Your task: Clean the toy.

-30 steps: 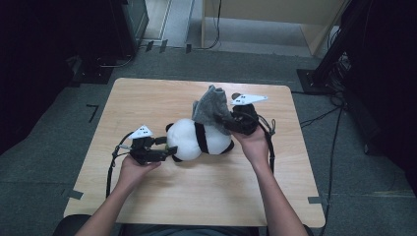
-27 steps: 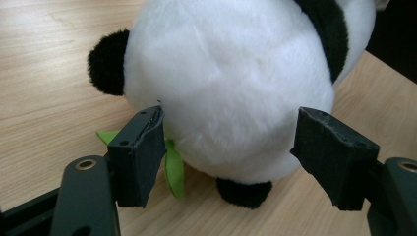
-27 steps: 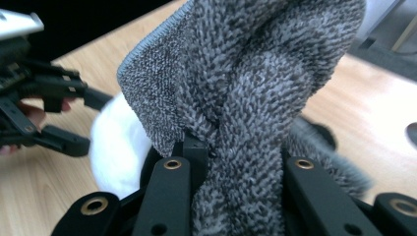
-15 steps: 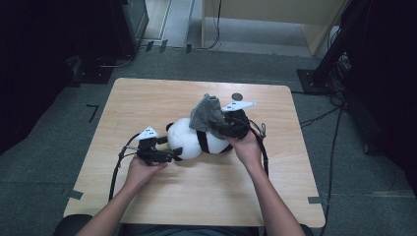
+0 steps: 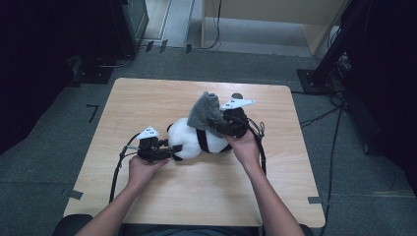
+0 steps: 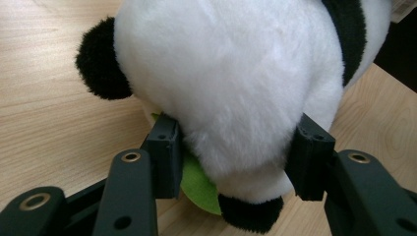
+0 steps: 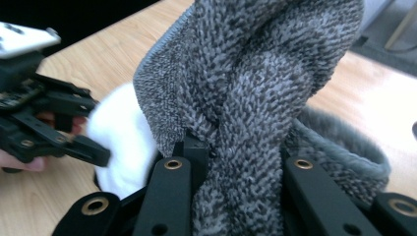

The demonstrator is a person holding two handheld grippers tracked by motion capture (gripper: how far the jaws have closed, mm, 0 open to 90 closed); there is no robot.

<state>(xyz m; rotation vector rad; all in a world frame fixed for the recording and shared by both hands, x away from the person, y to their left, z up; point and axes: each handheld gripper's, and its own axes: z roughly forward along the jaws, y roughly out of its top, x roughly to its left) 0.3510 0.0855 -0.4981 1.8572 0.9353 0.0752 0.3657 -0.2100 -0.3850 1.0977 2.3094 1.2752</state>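
Panda plush (image 5: 196, 140) lies at table centre, grey knitted cloth (image 5: 206, 113) bunched over its 1 o'clock end. Left gripper (image 5: 164, 152) at plush's 8 o'clock, level, jaws just closed in, pads pressing white body; green felt piece (image 6: 196, 184) beneath. Right gripper (image 5: 231, 125) at 2 o'clock, angled down, clamped on cloth. Forearms enter from 6 o'clock. Wooden table (image 5: 147, 98) on grey carpet floor (image 5: 59, 137); cables (image 5: 324, 115) at 3 o'clock.

Black-and-white plush panda (image 5: 196, 140), flecked grey knit cloth (image 5: 205, 114), pale wood table (image 5: 147, 98).
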